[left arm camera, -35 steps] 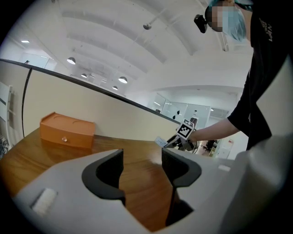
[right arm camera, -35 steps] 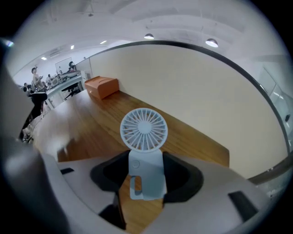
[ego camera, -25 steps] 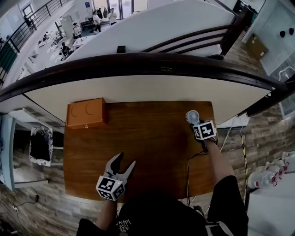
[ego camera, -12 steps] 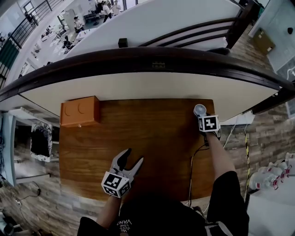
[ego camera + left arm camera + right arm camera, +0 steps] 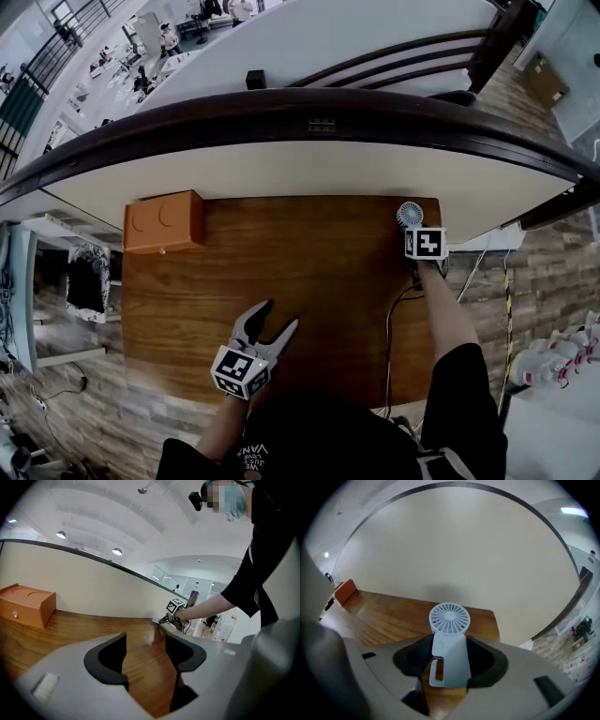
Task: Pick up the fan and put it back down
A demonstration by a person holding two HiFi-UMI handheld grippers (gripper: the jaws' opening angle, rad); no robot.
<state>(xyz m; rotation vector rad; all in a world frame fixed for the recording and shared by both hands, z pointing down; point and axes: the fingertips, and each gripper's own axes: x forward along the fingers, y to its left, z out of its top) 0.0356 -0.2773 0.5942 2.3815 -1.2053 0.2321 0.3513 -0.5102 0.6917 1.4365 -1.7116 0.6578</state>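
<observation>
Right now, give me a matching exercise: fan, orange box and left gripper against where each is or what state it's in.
Things: 1 fan; 2 orange box; 3 left gripper.
States: A fingers apart, nothing between them; B far left corner of the table; C clamped between the right gripper's fingers.
Pairs: 1-C; 2-B; 3-A.

fan (image 5: 449, 620): small handheld one, pale blue-grey plastic. round grille head with radial spokes, flat handle widening toward bottom, slot cutout low on its left side. handle pinched between jaws of right gripper (image 5: 448, 654), pads on both sides. head end points away from person, grille face turned upward. position: far right corner of table (image 5: 281, 272), right by back edge. can't tell if base touches table.
</observation>
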